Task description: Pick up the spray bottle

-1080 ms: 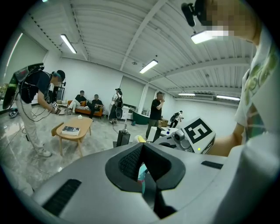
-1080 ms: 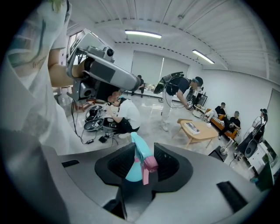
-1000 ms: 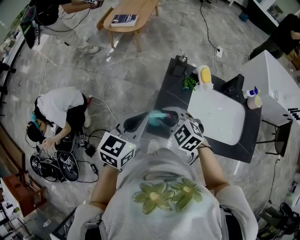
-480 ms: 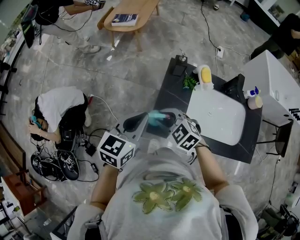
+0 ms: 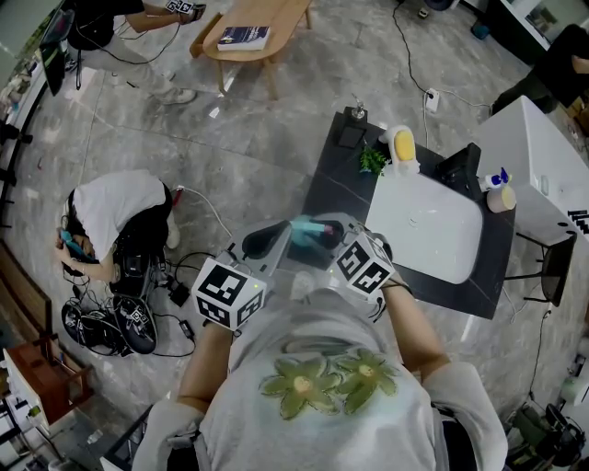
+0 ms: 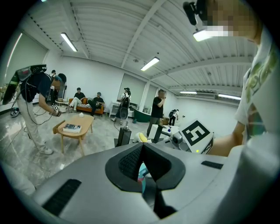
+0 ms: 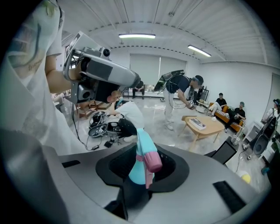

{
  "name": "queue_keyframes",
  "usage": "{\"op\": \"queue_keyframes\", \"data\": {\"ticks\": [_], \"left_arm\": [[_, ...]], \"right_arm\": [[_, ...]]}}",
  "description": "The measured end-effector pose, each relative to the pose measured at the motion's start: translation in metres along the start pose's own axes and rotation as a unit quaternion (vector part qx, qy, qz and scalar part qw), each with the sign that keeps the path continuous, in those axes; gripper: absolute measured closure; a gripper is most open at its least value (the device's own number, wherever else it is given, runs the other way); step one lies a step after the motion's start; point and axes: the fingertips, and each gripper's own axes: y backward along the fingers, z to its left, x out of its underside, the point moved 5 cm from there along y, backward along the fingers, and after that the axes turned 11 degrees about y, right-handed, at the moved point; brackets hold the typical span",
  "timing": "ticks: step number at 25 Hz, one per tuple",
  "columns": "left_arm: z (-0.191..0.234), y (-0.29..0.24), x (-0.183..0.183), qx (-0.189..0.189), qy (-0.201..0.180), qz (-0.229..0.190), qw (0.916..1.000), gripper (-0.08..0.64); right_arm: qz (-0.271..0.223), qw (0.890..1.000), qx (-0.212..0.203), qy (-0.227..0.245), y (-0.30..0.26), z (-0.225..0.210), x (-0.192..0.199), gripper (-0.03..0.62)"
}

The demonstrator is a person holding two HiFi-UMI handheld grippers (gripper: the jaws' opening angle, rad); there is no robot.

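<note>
The spray bottle (image 5: 306, 230) is teal with a pink nozzle (image 7: 153, 162). It stands up between the jaws of my right gripper (image 7: 142, 170), which is shut on its body. In the head view the right gripper (image 5: 320, 234) holds it in front of my chest, just off the near left corner of the dark table (image 5: 329, 189). My left gripper (image 5: 261, 241) is close beside the bottle on its left. Its jaws meet at the tips in the left gripper view (image 6: 142, 168), with a sliver of teal showing in the gap behind them.
On the dark table sit a white basin (image 5: 428, 230), a yellow object (image 5: 401, 145) and a small green plant (image 5: 372, 163). A white cabinet (image 5: 538, 175) stands to its right. A person (image 5: 110, 216) crouches among cables on the floor at left. A wooden table (image 5: 262, 23) holds a book.
Both grippers and the bottle have stayed almost where they were. The crouching person on the left has shifted their head and arms.
</note>
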Motion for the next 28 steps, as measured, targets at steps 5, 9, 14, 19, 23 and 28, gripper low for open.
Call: {"op": "queue_keyframes", "data": {"ticks": [5, 9, 14, 19, 23, 28], "left_arm": [[0.0, -0.001, 0.002, 0.002, 0.0, -0.002, 1.0, 0.551], [-0.001, 0.001, 0.002, 0.004, -0.001, -0.003, 1.0, 0.551], [0.0, 0.003, 0.005, 0.005, -0.001, 0.001, 1.0, 0.551], [-0.002, 0.002, 0.006, 0.01, -0.003, 0.002, 0.9999, 0.551], [-0.004, 0.003, 0.007, 0.015, -0.005, 0.005, 0.9999, 0.551], [-0.006, 0.005, 0.008, 0.022, -0.008, 0.01, 0.9997, 0.551]], "right_arm": [[-0.001, 1.0, -0.003, -0.012, -0.001, 0.002, 0.002, 0.499], [-0.001, 1.0, -0.003, -0.022, 0.0, 0.0, 0.002, 0.502], [-0.004, 0.999, 0.001, -0.034, 0.005, 0.0, 0.0, 0.505], [-0.003, 0.999, 0.009, -0.034, 0.009, 0.0, -0.001, 0.505], [-0.006, 0.999, 0.011, -0.035, 0.013, 0.003, -0.003, 0.506], [-0.005, 0.999, 0.022, -0.037, 0.017, 0.005, -0.006, 0.506]]}}
